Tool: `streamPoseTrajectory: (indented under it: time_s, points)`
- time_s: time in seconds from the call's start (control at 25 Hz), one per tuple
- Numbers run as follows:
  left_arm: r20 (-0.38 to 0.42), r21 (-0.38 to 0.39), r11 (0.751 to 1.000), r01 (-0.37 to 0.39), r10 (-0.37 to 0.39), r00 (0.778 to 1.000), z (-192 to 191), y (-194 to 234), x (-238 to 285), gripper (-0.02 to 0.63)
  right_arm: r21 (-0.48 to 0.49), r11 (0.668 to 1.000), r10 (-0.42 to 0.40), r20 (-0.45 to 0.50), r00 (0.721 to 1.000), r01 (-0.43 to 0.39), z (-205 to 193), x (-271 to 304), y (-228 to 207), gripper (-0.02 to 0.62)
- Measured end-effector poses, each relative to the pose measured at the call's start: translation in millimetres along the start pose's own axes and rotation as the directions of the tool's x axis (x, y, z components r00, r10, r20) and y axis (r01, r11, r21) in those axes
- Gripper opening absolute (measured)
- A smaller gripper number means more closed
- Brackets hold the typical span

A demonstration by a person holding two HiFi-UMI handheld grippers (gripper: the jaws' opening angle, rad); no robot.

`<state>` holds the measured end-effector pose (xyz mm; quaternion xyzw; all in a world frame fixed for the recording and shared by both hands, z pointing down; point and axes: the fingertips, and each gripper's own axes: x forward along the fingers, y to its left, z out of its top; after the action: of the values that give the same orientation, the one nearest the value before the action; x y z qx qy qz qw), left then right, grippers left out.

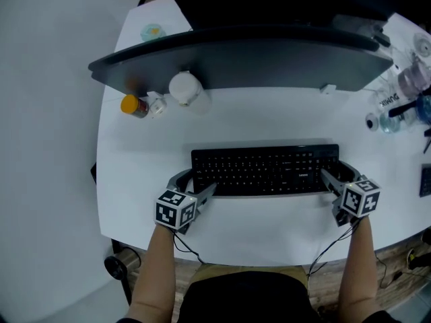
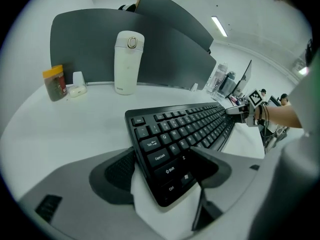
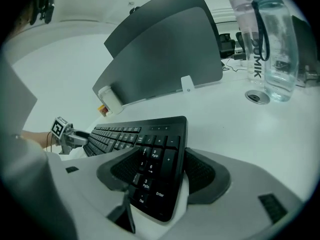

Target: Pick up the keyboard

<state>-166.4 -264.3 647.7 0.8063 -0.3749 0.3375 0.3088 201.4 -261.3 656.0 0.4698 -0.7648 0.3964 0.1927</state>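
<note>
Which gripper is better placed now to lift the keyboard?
Probably right, slightly: the right gripper has the keyboard deep between its pads, number keys included. The left gripper takes its corner shallower and askew.

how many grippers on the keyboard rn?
2. The left gripper has the left end of the keyboard between its jaws; the right gripper has the right end. Both sets of pads look pressed against it. Nothing hides a third.
</note>
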Motion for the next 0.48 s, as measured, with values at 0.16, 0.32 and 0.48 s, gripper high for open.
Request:
streamPoseTrajectory:
  time_s: [0.16, 0.32, 0.48]
  points:
    - [0.001, -0.007, 1.000, 0.000, 0.000, 1.000, 0.5, -0.4, 1.0, 0.333, 0.000, 1.000, -0.013, 0.008, 1.000, 0.013, -0.7, -1.1, -1.1, 0.287]
    - [0.008, -0.017, 1.000, -0.005, 0.005, 1.000, 0.4, 1.2, 0.2, 0.333, 0.002, 1.000, -0.020, 0.010, 1.000, 0.020, -0.8, 0.2, -0.9, 0.287]
    - [0.032, -0.017, 1.000, -0.008, 0.008, 0.999, 2.0, 0.9, -2.6, 0.333, 0.005, 1.000, -0.029, 0.016, 0.999, 0.029, -1.6, -2.8, 1.0, 0.287]
